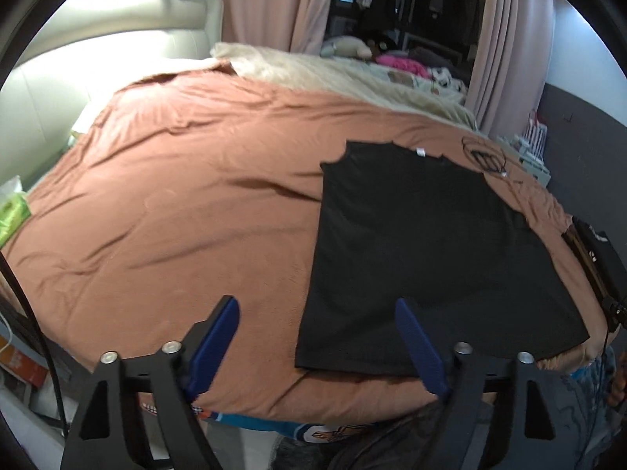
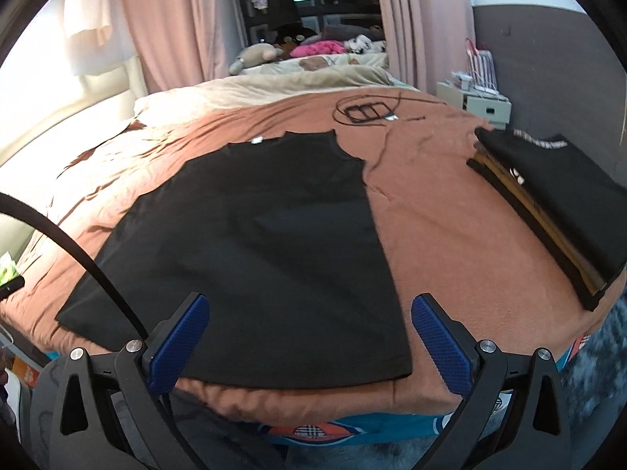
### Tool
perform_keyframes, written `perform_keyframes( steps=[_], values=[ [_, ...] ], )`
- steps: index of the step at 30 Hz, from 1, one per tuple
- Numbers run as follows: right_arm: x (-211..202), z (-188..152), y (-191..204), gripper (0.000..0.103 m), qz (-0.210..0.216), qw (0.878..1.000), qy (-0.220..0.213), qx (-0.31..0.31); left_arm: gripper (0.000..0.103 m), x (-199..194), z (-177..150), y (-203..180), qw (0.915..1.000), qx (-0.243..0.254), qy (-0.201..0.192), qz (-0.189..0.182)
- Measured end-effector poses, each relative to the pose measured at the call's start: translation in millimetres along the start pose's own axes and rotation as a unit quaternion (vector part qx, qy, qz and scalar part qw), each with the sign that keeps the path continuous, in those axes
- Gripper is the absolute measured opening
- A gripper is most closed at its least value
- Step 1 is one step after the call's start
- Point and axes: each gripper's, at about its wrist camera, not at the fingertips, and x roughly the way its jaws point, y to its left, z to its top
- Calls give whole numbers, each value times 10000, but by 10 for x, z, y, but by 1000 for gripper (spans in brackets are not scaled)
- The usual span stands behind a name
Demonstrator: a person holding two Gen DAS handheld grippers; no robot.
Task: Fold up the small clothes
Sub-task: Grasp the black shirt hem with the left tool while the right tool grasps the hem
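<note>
Left wrist view cuts off my folded stack; both my left tongs and right tongs gape empty above the black T-shirt, sleeves tucked unseen.

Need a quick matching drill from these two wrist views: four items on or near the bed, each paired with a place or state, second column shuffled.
Column 1
1. black shirt
2. stack of folded clothes
3. black cord
4. right gripper

Column 2
A. coiled beyond the shirt's collar
B. open, nothing between the fingers
C. spread flat on the brown bedcover
D. piled near the bed's right edge

Pairs: 1-C, 2-D, 3-A, 4-B
</note>
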Motion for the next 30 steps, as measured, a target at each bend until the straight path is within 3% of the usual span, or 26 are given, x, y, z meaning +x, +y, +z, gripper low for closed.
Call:
perform_keyframes(
  steps=[5,9,12,18,25,30],
  values=[
    [184,11,-179,81,-74,9990,340,296,61,295,-25,21,9992,32,384,-66],
    [267,-27,-317,77,-210,9972,557,460,56,485,-105,57,9976,7,688,-95],
    [301,-57,-352,70,-234,9961,664,526,46,581,-171,79,9957,-38,904,-170],
    [323,-115,-446,62,-302,9938,855,645,40,701,-306,143,9925,-80,1218,-75],
    [387,-172,-566,49,-153,9913,941,903,26,693,-355,178,9914,-118,1304,-79],
    [397,-203,-626,44,-54,9906,901,1030,9,698,-371,116,9911,-98,1318,-169]
  ],
)
